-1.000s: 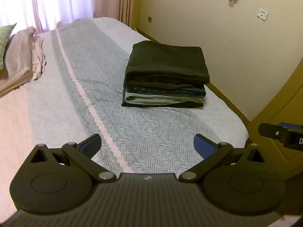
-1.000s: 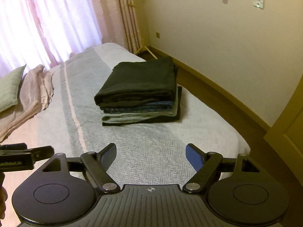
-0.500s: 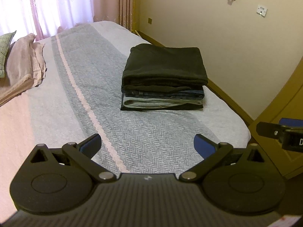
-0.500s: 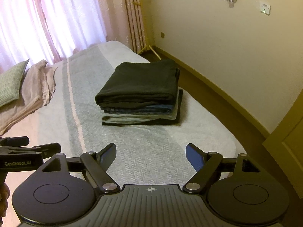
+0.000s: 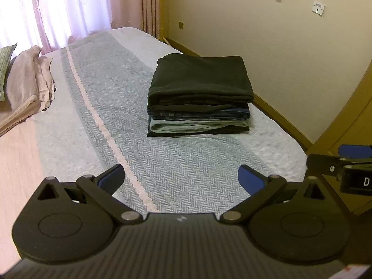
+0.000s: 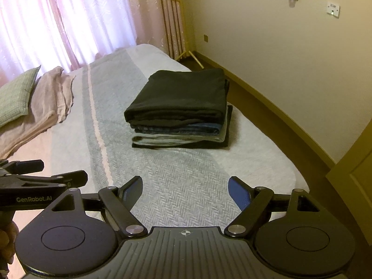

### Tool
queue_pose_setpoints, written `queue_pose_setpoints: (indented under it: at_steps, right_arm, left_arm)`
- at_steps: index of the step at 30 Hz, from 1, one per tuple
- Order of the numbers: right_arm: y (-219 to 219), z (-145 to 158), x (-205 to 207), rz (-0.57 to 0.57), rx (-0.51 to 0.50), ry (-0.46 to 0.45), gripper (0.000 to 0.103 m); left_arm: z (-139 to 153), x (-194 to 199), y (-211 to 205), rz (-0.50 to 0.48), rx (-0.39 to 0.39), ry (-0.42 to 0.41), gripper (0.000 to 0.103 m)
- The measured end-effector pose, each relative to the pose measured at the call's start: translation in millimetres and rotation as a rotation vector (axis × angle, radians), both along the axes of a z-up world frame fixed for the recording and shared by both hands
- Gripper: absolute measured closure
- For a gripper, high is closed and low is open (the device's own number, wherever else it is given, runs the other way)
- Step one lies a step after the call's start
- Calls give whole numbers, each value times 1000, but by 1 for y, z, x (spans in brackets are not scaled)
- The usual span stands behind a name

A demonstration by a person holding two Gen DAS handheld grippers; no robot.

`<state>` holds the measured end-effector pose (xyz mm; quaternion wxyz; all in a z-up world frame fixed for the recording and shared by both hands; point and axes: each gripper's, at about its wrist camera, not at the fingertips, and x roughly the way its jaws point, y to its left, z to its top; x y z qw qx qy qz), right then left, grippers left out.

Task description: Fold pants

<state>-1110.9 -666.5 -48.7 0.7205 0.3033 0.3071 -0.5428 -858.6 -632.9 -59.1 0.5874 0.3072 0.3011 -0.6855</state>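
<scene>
A stack of folded pants (image 5: 200, 97) (image 6: 181, 109) lies on the right side of the bed (image 5: 93, 97) (image 6: 186, 181), with a dark green pair on top and blue, grey and black pairs beneath. My left gripper (image 5: 181, 179) hangs open over the near end of the bed, well short of the stack, holding nothing. My right gripper (image 6: 184, 190) is open too and also back from the stack. In the left wrist view the right gripper (image 5: 344, 162) shows at the right edge; in the right wrist view the left gripper (image 6: 34, 181) shows at the left.
A pink blanket (image 5: 28, 88) (image 6: 46, 102) and a green pillow (image 6: 16, 95) lie at the far left of the bed. Curtains (image 6: 81, 18) hang behind it. A cream wall (image 5: 290, 46) runs along the right, with dark floor between it and the bed, and a wooden door (image 5: 348, 121).
Both grippers have drawn back and risen slightly, so the stack looks a little farther and more of the room shows. The stack itself has not moved.
</scene>
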Motion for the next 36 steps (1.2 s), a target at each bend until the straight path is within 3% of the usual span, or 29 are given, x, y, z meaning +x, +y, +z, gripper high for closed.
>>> queue_pose_setpoints:
  at_steps: [36]
  right_arm:
    - [-9,-8,1,7,29,10,25]
  left_arm:
    - [2,-4,-8,7,-5,-5,1]
